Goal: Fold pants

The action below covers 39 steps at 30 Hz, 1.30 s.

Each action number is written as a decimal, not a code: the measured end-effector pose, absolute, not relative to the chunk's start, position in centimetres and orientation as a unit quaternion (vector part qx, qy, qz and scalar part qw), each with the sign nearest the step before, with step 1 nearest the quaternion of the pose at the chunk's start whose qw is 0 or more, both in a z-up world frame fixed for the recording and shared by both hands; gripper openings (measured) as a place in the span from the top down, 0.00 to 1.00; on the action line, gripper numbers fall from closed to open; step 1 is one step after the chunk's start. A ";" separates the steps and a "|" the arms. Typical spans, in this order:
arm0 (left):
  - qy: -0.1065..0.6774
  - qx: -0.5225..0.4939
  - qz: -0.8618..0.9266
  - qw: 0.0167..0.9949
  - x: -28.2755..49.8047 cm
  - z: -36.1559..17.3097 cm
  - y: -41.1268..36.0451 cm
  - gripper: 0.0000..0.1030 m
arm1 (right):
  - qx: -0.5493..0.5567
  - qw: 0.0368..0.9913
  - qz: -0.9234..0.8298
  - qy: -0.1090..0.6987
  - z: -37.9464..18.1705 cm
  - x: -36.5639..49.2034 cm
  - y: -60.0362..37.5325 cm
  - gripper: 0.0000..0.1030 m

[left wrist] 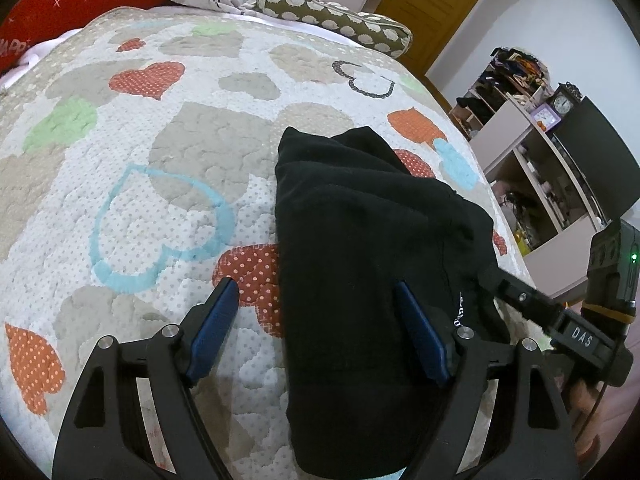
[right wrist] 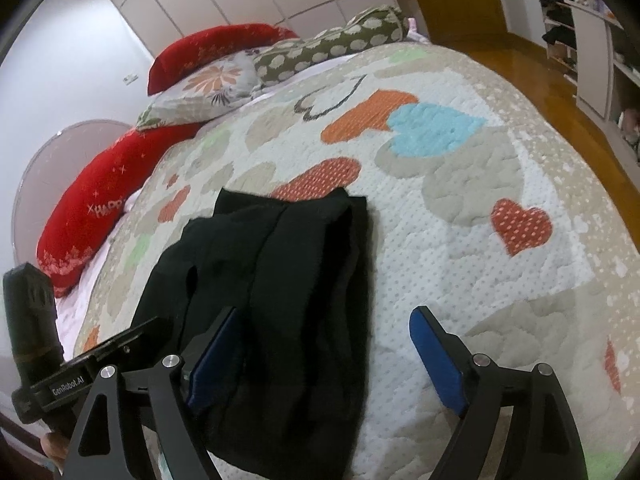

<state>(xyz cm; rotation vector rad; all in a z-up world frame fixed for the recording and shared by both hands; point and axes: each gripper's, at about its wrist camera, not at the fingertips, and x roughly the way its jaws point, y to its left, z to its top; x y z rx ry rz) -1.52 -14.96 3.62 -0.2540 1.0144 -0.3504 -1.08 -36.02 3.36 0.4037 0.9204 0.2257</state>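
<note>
Red pillow point(right wrist: 84, 216) reads "HAPP" — gripper bars "DAS", "GenRobot.AI"; black pants point(left wrist: 360, 264).

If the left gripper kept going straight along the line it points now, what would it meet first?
Most likely the black pants. The left gripper is open and angled down at the quilt, straddling the pants' left edge. Depth is unclear, so it could land on quilt just beside that edge.

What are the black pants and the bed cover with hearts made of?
The black pants look like soft, matte knit or fleece: slightly fuzzy, no shine, folding in thick, limp layers. The bed cover looks like quilted cotton: puffy stitched bumps, printed dots, sewn-on hearts. The exact fibres cannot be told from here.
</note>
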 end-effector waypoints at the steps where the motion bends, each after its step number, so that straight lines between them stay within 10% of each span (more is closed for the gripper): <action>1: 0.482 -0.122 -0.166 0.851 -1.4 3.6 -15.0 0.20 | 0.196 0.869 0.110 0.442 3.3 -0.9 -36.2 0.17; 17: 0.486 -0.118 -0.175 0.848 -0.5 2.6 -16.0 0.13 | 0.205 0.871 0.168 0.413 1.6 0.9 -35.4 0.16; 21: 0.479 -0.124 -0.171 0.852 -0.6 2.4 -16.1 0.14 | 0.200 0.876 0.176 0.401 1.6 0.8 -34.6 0.51; 24: 0.475 -0.121 -0.188 0.851 -1.0 2.9 -16.7 0.41 | 0.178 0.885 0.171 0.395 2.4 0.4 -33.3 0.63; 39: 0.444 -0.118 -0.170 0.872 -1.6 8.0 -11.8 0.56 | 0.186 0.883 0.231 0.363 7.8 0.6 -29.3 0.71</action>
